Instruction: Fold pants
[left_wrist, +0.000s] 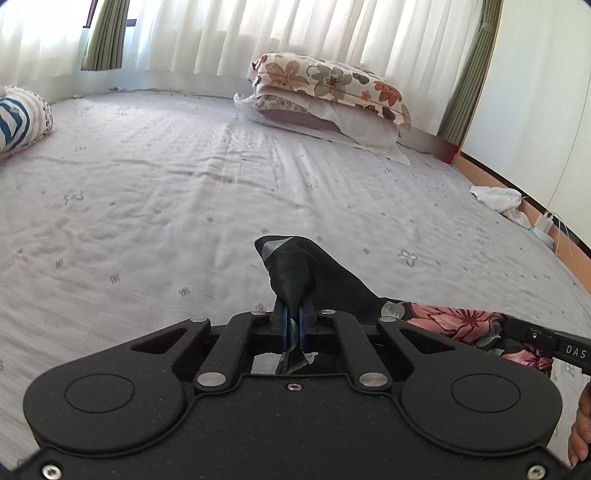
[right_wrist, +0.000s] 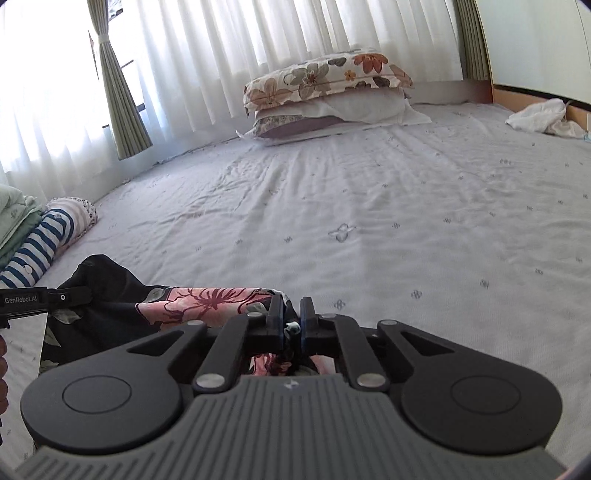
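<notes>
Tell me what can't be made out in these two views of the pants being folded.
- Pants: the left wrist view hides most behind the left gripper; shape unclear.
- Pants' lower part: covered in the right wrist view by the right gripper.
- Hand: cut off at the edge.
- White cloth: too small to identify.

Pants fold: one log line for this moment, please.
left gripper: shut on floral pants | right gripper: shut on pants | pants: spanning both | bed: beneath

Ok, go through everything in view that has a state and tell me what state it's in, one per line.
Left gripper: shut on the pants.
Right gripper: shut on the pants.
Pants: black floral, pinched by both grippers, a stretch spanning between them.
Pillows: stacked, floral one on top.
Sheer curtains: drawn across the window.
Bed sheet: spread, lightly wrinkled.
White cloth: crumpled at the bed's edge.
</notes>
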